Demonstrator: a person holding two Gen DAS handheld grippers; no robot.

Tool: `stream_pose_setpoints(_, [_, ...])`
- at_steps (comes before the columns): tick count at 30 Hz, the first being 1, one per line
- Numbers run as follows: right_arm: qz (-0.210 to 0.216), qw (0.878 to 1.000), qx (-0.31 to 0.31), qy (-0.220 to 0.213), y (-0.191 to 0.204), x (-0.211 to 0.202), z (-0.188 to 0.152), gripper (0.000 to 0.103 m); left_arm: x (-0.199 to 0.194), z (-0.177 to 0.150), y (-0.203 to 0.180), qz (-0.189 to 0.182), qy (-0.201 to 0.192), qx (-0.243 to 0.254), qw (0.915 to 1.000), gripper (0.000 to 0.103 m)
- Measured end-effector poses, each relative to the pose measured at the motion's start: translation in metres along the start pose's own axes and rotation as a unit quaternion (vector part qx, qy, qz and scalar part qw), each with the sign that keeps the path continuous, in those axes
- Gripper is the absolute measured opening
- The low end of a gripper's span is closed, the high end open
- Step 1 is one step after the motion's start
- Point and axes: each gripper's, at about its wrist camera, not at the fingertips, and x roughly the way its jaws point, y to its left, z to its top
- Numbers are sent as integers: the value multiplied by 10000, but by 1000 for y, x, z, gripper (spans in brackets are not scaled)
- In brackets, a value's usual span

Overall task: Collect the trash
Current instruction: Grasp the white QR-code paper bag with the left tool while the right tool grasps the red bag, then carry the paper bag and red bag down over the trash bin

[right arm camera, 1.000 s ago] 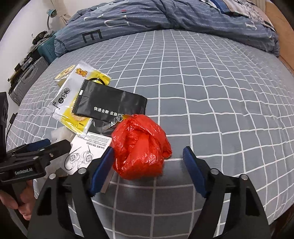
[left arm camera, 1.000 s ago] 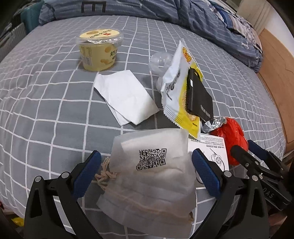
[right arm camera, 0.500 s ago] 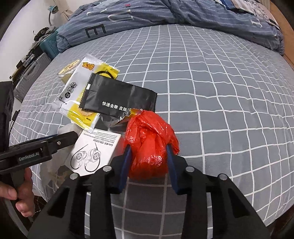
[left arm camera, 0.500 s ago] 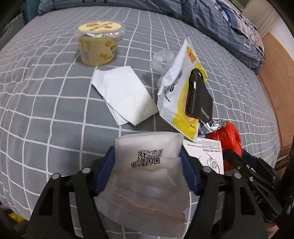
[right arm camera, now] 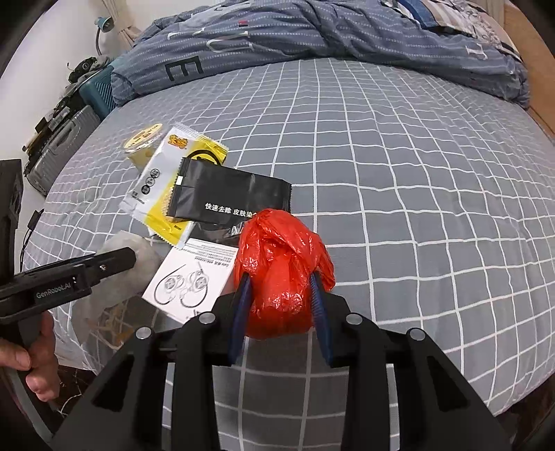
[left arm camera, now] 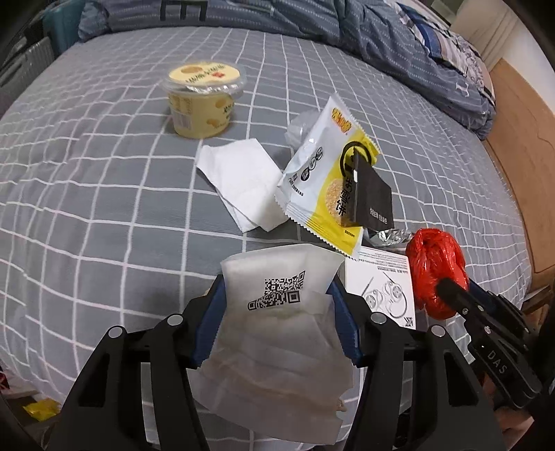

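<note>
My left gripper [left arm camera: 277, 319] is shut on a white fabric pouch with a QR code [left arm camera: 277, 333] at the bed's near edge. My right gripper [right arm camera: 281, 295] is shut on a crumpled red plastic bag [right arm camera: 281, 270], which also shows in the left wrist view [left arm camera: 435, 267]. Beyond them on the bed lie a white and yellow snack wrapper [left arm camera: 322, 187], a black sachet [right arm camera: 229, 197], a white leaflet [right arm camera: 190, 281], a white tissue [left arm camera: 242, 180] and a yellow lidded cup [left arm camera: 203, 100].
The grey checked bed sheet [right arm camera: 399, 173] fills both views. A blue quilt [right arm camera: 312, 31] is bunched at the far side. A wooden bed frame [left arm camera: 520, 145] runs on the right. Suitcases [right arm camera: 62, 142] stand beside the bed at left.
Both grippers have closed: the left onto the white pouch, the right onto the red bag. Both now hold their items a little raised.
</note>
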Motion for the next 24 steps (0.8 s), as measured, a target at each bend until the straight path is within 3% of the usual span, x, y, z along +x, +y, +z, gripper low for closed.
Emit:
stream_pose_setpoints(11, [18,9997,73,-220,9,-39,-17,32,-37,-24,-7,139,-199,165,9996,56])
stream_pose_setpoints(24, [61,9982,20,-595,30,-112,-59,32,-103,-86,-18,113,-520,247,9983,56])
